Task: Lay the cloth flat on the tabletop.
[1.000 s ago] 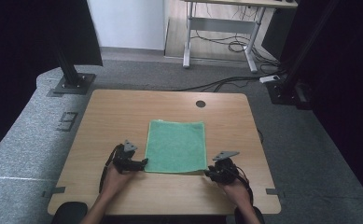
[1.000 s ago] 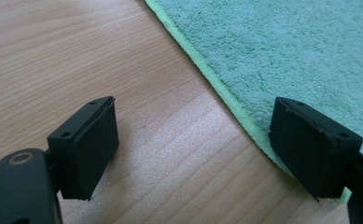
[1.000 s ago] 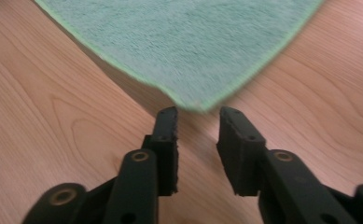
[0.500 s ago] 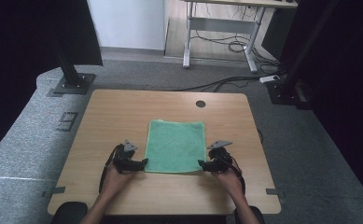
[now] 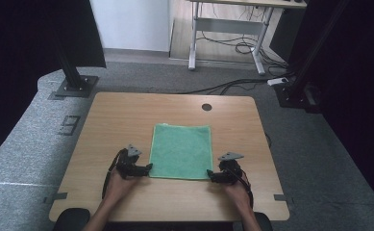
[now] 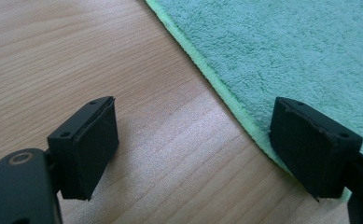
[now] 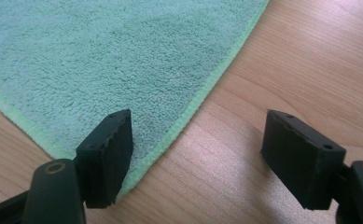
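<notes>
Wooden counter (image 5: 127,120) over grey floor | green towel (image 5: 180,150) lies flat between my two sets of fingers | left gripper (image 5: 145,169) and right gripper (image 5: 210,176) both spread, each straddling a near corner | step, I judge: corner grasp; next: lower, pinch hems together | gripper views show hem between fingers (image 6: 88,144); high view shows whole towel

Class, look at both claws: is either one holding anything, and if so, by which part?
Nothing is held. Each open claw, left and right, straddles a near corner of the towel.
</notes>
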A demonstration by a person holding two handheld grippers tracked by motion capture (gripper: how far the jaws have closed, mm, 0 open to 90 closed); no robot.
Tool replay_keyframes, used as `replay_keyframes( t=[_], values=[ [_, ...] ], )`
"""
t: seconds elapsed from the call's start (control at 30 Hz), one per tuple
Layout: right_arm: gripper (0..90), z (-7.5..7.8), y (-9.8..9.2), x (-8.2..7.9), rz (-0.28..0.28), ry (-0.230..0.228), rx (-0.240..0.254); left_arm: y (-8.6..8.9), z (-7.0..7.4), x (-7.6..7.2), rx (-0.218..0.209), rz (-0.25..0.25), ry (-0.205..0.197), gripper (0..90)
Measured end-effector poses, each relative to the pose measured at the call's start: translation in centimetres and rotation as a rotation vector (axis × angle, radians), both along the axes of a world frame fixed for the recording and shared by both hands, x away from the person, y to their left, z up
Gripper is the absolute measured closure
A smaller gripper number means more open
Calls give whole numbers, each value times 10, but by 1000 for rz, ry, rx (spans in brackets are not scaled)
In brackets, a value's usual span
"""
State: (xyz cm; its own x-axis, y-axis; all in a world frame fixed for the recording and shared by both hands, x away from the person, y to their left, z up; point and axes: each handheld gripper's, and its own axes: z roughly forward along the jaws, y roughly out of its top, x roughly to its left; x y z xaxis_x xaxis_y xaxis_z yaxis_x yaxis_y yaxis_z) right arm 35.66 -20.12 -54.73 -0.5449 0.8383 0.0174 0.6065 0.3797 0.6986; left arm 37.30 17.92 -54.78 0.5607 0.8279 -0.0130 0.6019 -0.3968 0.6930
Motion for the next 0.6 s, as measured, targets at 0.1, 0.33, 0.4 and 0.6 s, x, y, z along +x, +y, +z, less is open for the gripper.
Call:
replay_keyframes(
  t=[0.1, 0.33, 0.4, 0.6],
  values=[
    [248, -1, 0, -1, -5, -8, 4, 0, 0, 0, 0, 0, 0, 159],
    [259, 6, 0, -3, 15, -20, -17, 1, 6, -5, 13, -28, -13, 157],
    [249, 11, -3, -4, 11, -31, 1, 3, 14, -10, 5, -47, -34, 150],
    [176, 19, -25, -7, -19, -34, 13, 18, 24, -24, 14, -82, -21, 125]
  ],
)
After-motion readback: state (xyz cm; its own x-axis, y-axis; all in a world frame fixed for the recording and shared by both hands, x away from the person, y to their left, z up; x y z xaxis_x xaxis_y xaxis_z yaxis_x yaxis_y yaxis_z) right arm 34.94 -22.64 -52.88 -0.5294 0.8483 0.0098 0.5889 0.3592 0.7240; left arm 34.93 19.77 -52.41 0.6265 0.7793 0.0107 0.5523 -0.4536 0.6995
